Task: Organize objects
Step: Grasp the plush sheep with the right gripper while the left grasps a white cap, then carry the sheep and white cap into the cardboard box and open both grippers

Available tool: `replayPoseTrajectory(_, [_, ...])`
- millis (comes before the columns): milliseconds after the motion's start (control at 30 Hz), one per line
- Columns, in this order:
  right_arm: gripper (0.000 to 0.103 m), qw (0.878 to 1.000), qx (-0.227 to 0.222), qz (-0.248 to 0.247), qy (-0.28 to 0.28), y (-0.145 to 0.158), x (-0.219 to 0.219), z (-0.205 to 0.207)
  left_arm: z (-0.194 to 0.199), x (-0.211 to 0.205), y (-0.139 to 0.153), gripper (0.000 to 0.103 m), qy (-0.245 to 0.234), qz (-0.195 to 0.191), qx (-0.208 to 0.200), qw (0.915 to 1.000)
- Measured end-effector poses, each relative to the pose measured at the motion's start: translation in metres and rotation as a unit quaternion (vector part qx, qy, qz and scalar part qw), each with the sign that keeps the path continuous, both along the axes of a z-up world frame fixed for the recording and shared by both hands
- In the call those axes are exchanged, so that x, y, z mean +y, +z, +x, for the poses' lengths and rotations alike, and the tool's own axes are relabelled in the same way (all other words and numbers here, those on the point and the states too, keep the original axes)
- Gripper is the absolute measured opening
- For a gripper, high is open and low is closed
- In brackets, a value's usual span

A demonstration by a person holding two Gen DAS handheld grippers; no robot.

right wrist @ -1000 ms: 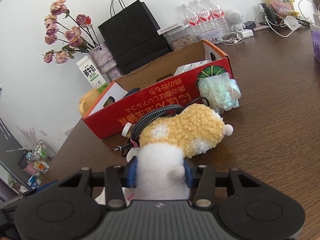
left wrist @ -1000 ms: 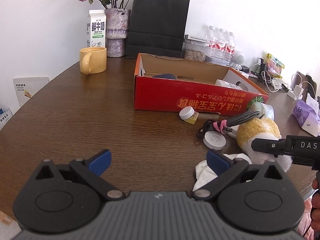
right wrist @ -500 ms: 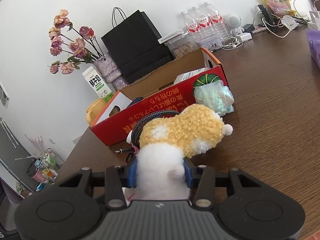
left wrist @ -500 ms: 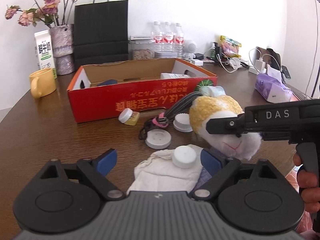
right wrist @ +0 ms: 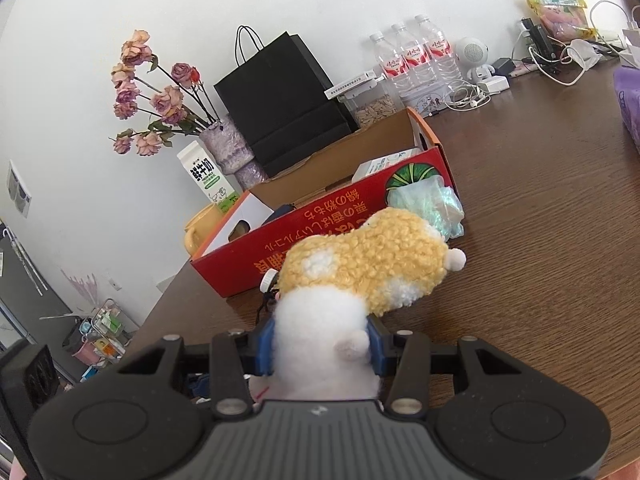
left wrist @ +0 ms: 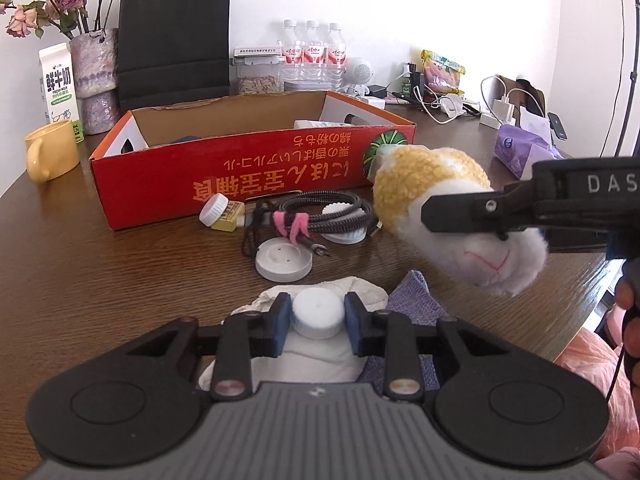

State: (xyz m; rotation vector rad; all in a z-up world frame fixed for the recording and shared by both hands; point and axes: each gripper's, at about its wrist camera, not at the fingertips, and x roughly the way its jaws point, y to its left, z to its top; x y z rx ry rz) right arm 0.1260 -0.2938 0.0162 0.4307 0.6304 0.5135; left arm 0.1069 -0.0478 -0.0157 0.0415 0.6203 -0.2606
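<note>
My left gripper hovers low over a crumpled white cloth. Its jaws are closing, and the blue pads touch both sides of a white round cap that lies on the cloth. My right gripper is shut on the white end of a yellow and white plush toy. The plush toy hangs above the table, in front of the red cardboard box. Inside the box lie a small white carton and a dark item.
In front of the box are a coiled cable with pink ties, a white disc and a small yellow bottle. A yellow mug, milk carton, black bag and purple pack stand around.
My left gripper swung right over the white cloth and its jaws closed from wide open onto the white cap. The right gripper shifted slightly with the plush toy in it.
</note>
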Motion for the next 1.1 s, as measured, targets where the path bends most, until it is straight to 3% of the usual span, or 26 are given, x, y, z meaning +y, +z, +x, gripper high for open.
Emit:
replayPoseTrajectory(367, [0.044,1.0,-0.019,0.001,-0.014,0.01,-0.01,-0.001,-0.002,0.018,-0.006,0.03,0.044,0.04,-0.021,0.998])
replayPoseTrajectory(567, [0.044,1.0,-0.025,0.0,-0.011,0.012,-0.009,0.0,-0.005,0.035,0.003,0.029,0.068,0.023,-0.027,0.9971])
replayPoseTrajectory(1100, [0.044,0.998,-0.064,-0.007,0.001,0.037,-0.002,0.013,0.003,0.042,0.054,0.029,0.093,0.008,-0.105,0.99])
